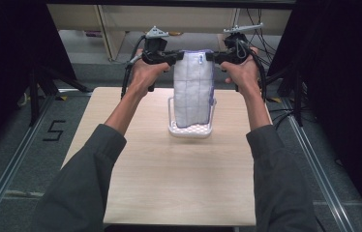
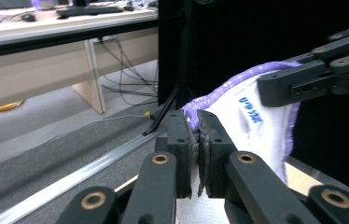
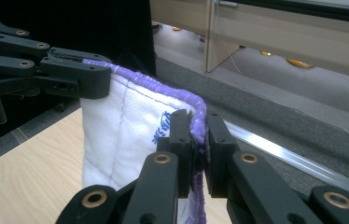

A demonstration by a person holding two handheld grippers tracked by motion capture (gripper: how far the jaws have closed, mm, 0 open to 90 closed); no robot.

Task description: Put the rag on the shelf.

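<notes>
Both grippers, left gripper (image 1: 179,56) and right gripper (image 1: 210,56), clamp the top corners of a soft, light white cloth (image 1: 193,89) (purple-edged), hanging above a white basket (image 1: 191,129) near the counter's (image 1: 169,179) far edge.

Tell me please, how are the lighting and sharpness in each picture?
High view: table evenly lit, surroundings dark, cloth bright and slightly soft. Left gripper view: the near jaws are a little blurred, black backdrop behind the cloth. Right gripper view: cloth hem sharp, floor rail glints.

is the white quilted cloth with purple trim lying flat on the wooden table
No, the white quilted cloth hangs from both grippers above the white basket.
</notes>
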